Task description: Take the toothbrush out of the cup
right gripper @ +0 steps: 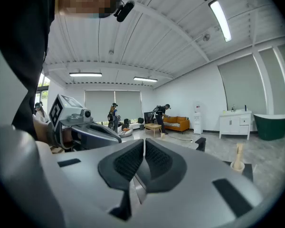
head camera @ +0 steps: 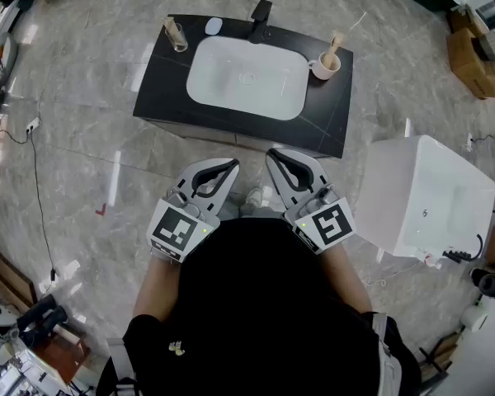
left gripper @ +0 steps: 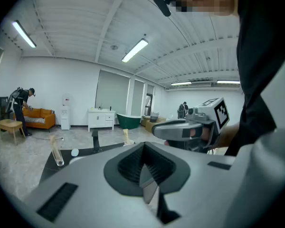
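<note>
At the far right corner of the black surface (head camera: pixel 330 114), the cup (head camera: pixel 324 66) holds the toothbrush (head camera: pixel 334 44) nearly upright, tipped slightly right. It lies ahead and right of my right gripper (head camera: pixel 282 163), the nearer one; that and my left gripper (head camera: pixel 223 172) are both pressed together, empty. Only the right gripper view shows the cup's rim.
</note>
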